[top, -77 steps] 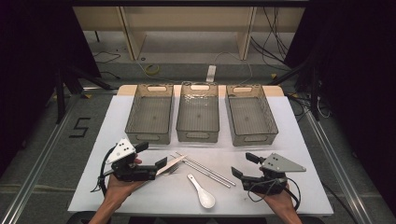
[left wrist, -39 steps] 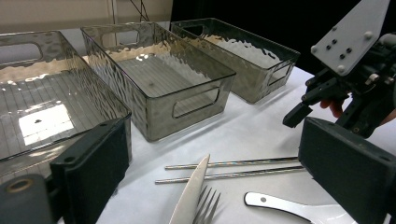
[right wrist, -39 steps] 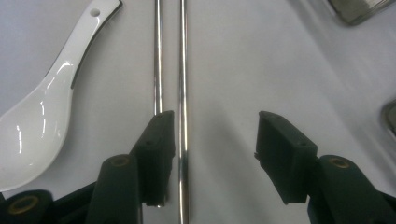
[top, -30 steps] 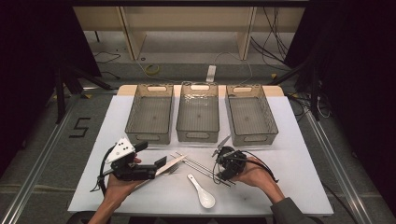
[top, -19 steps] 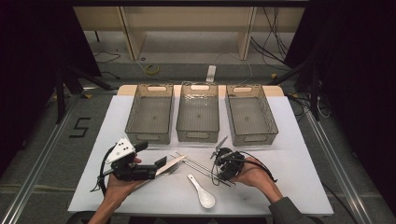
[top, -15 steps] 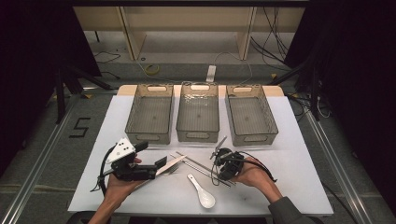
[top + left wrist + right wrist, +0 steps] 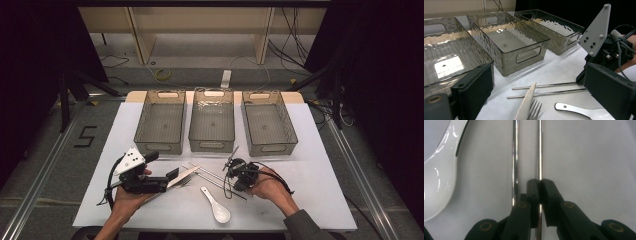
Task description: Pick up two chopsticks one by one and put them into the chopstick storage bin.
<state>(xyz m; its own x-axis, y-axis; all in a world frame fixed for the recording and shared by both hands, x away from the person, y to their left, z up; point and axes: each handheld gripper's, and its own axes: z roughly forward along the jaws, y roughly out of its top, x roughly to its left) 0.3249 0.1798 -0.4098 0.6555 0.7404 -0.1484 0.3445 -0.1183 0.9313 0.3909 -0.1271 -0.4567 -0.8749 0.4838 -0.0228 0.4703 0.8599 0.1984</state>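
One chopstick (image 7: 540, 150) runs hidden between the pinched right tongs (image 7: 539, 182).

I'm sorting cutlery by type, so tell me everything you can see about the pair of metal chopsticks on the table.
The metal chopsticks are two thin, straight, shiny silver rods, plain from end to end. They lie flat and nearly parallel on the white table, in front of the middle bin, between the fork and the white spoon. In the right gripper view, the right gripper has its jaws closed around one rod; the other rod lies free just beside the jaws. Both look clean and unbent.
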